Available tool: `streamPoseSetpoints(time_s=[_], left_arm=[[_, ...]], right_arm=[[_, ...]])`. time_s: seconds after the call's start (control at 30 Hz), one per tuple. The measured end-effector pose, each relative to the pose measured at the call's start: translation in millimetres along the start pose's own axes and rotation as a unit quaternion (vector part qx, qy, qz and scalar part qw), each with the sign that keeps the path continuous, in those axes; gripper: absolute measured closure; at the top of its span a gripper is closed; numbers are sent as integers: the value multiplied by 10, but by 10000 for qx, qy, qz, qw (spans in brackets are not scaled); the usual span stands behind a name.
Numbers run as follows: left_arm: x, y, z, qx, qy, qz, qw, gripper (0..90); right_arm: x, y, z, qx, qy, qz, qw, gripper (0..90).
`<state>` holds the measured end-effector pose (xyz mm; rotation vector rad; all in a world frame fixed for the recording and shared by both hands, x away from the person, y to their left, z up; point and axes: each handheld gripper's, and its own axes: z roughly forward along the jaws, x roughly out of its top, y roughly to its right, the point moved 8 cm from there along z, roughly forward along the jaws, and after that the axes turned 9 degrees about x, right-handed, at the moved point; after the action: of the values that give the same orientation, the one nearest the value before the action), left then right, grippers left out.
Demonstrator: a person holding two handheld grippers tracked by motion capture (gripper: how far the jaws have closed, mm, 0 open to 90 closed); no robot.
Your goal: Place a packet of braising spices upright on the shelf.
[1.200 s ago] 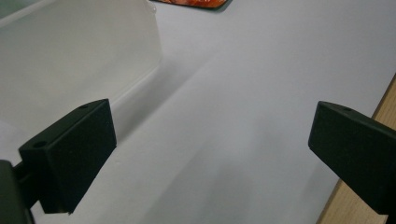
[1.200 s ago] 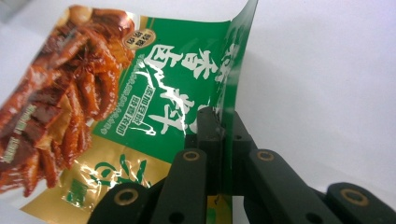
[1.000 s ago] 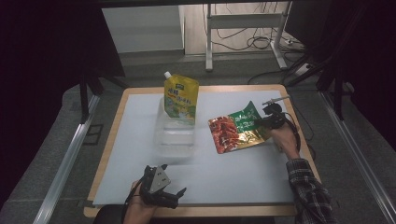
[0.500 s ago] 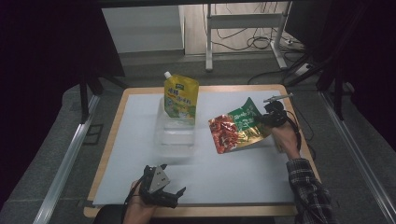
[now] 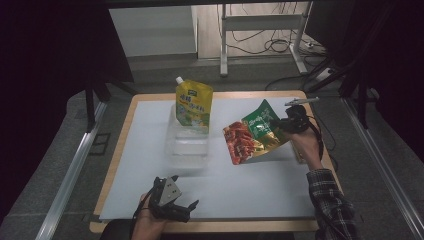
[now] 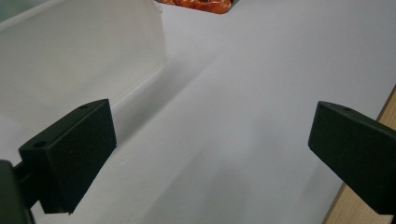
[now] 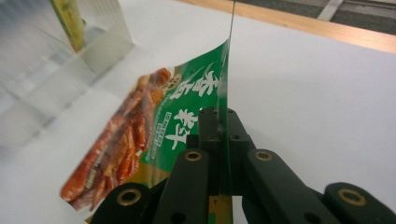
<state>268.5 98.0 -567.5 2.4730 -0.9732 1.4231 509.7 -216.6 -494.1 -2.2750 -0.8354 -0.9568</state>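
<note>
Right gripper (image 5: 284, 125) clamps its two black jaws flat on the edge of a snack bag (image 5: 252, 135), a glossy foil pouch printed green at the pinched end and red and gold farther out. In the right gripper view the bag (image 7: 154, 135) stands on edge straight ahead of the jaws, its thin seam running up between them, the crinkled red face spreading away to the left. From the high view the bag hangs tilted off the white table sheet (image 5: 260, 185), lifted at the gripper's end, its far corner low near the sheet.

Beyond the bag's free end, on the side away from the right gripper, sits a clear plastic box (image 5: 189, 137), boxy with straight see-through walls. A yellow spouted pouch (image 5: 194, 106) with a white cap stands upright in it, leaning on the back wall.

Left gripper (image 5: 174, 202) rests at the near edge of the table in the person's hand, well apart from the bag. Its blunt, matte black jaws stand wide apart with nothing between them. Ahead of it to the left rises the frosted wall of the box (image 6: 79, 60), and smooth white sheet lies under it, wooden table rim (image 6: 369, 186) at the right
</note>
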Motion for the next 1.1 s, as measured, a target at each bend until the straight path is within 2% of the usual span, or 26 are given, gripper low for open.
streamPoseSetpoints(time_s=[0.23,0.4,0.67,0.87,1.1], left_arm=[[-4,-4,-3,-3,-15,25,10000,6],[-8,-3,-5,2,-40,70,10000,6],[-8,3,-3,-12,-44,74,10000,7],[13,-4,-11,-25,74,-102,9999,6],[8,-6,-17,-34,31,3,10000,6]], right_arm=[[146,-120,-47,205,150,22,9997,888],[268,-245,-70,245,164,-118,9995,889],[470,-448,-89,498,197,-241,9983,889],[616,-576,-125,584,247,-366,9973,890],[758,-731,-172,656,257,-564,9959,890]])
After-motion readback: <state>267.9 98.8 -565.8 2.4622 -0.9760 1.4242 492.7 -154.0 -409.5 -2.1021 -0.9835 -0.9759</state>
